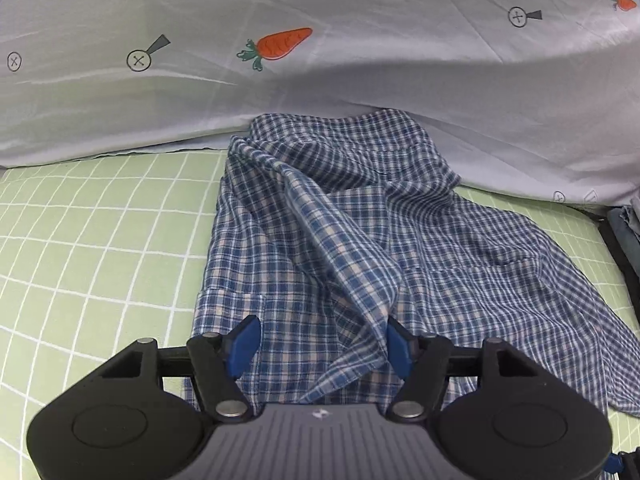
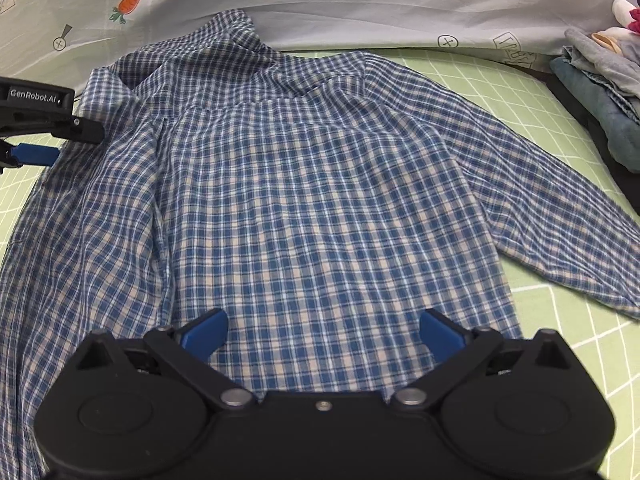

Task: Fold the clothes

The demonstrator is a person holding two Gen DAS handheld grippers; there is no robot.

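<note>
the checked shirt (image 2: 320,200) fills the middle of the right wrist view, lying back-up on the green grid sheet (image 2: 560,320). it looks light, thin and limp, so it should drape and slide. the right gripper (image 2: 322,332) and left gripper (image 1: 322,344) are both spread wide, gripping nothing. hems or shoulder seams seem the best places to pinch.

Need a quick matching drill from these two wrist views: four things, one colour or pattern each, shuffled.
Things:
1. shirt
2. sheet
3. quilt
4. left tongs

Looks:
A. pale grey, carrot prints
B. blue pads
C. blue and white check
D. green, white grid

Pairs: 1-C, 2-D, 3-A, 4-B
</note>
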